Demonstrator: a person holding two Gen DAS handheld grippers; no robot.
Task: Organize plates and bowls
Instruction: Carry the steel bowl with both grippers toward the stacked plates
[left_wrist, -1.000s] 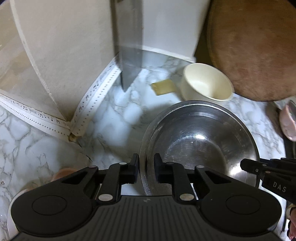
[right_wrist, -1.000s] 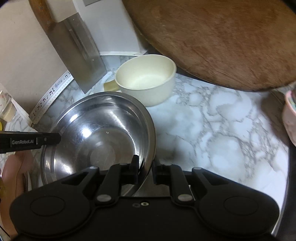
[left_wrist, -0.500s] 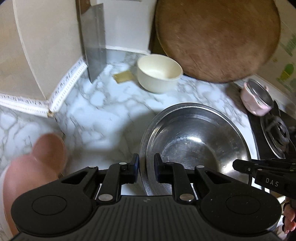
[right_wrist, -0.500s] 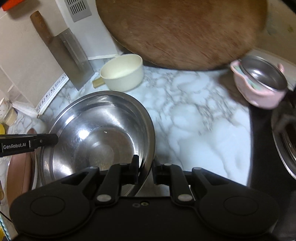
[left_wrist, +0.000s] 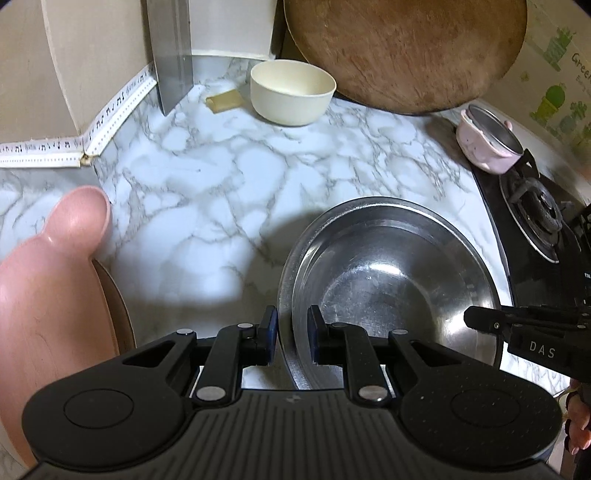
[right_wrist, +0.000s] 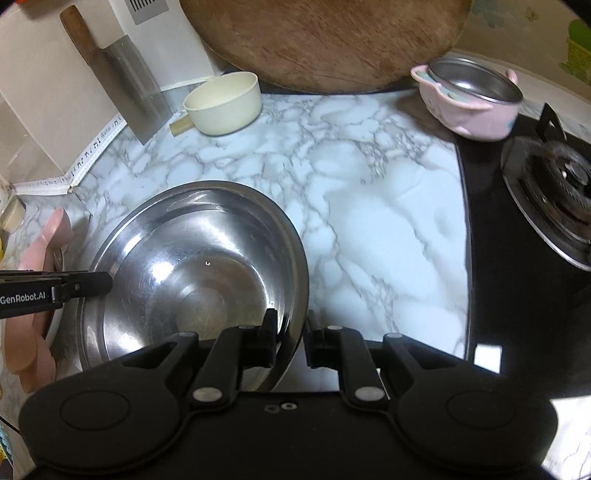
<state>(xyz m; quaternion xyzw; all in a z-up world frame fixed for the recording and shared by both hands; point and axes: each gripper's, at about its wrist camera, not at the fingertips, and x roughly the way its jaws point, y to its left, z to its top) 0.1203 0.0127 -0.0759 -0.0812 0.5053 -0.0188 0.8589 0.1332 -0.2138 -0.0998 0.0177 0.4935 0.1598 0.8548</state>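
1. The left gripper (left_wrist: 291, 334) has its fingers narrowed onto the left rim of the steel bowl (left_wrist: 388, 291), one pad outside the wall and one inside, so the rim is pinched between them.
2. The right gripper (right_wrist: 290, 341) grips the opposite rim the same way, fingers close together with the thin wall of the steel bowl (right_wrist: 192, 273) clamped between them.
3. The bowl is empty and shiny, held between both grippers above the marble-patterned counter (left_wrist: 207, 192); whether its base touches the surface cannot be told.
4. Just left of the bowl lies a pink dish (left_wrist: 48, 295) with a rounded ear-like lobe, resting over another plate whose brown edge shows beneath it.
5. Farther back, a cream bowl (left_wrist: 291, 92) with a short wooden handle sits on the counter, near a cleaver (right_wrist: 125, 96) leaning against the wall.
6. At the far right, a pink bowl (right_wrist: 469, 99) with a steel liner stands just beside the black gas stove (right_wrist: 546, 192).
7. Behind everything, a large round wooden board (left_wrist: 406, 51) leans upright against the wall.
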